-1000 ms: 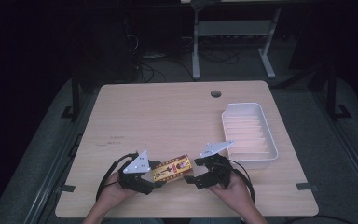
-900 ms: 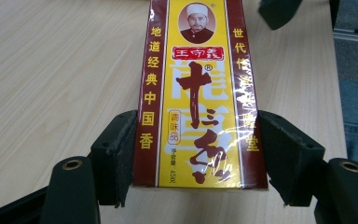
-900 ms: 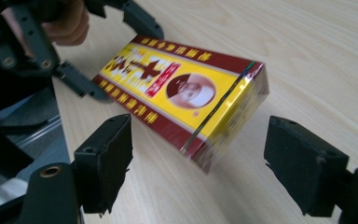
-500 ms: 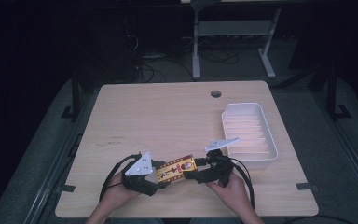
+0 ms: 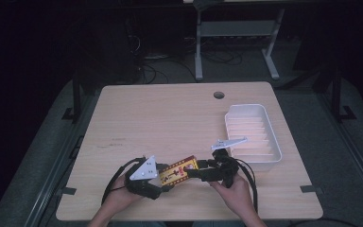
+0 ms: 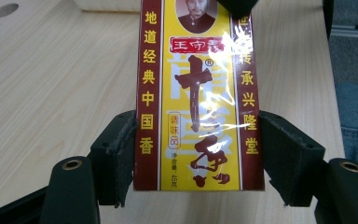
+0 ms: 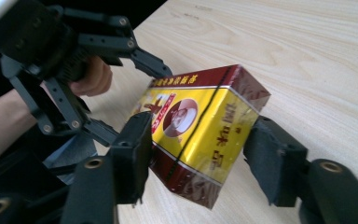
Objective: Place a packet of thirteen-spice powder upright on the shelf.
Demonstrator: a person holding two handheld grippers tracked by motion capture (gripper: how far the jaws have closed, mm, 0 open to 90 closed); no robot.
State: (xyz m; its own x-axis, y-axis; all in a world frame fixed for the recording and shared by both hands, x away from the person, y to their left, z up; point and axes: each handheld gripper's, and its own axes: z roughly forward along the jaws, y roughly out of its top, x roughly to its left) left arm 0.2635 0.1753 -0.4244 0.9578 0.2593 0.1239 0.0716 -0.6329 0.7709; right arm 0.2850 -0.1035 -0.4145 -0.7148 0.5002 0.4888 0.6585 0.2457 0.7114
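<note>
The left gripper (image 6: 193,163) clamps a yellow-and-maroon cardboard box (image 6: 198,98) (cellophane-wrapped); the right gripper (image 7: 200,158) has just been closing around its far end, one pad apart.

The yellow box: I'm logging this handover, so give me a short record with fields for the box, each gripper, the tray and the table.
box: yellow and dark red carton, held off the table
left gripper: shut on one end
right gripper: jaws have just been closing around the other end; contact unclear
tray: white, ribbed, right of the hands
table: light wood
</note>
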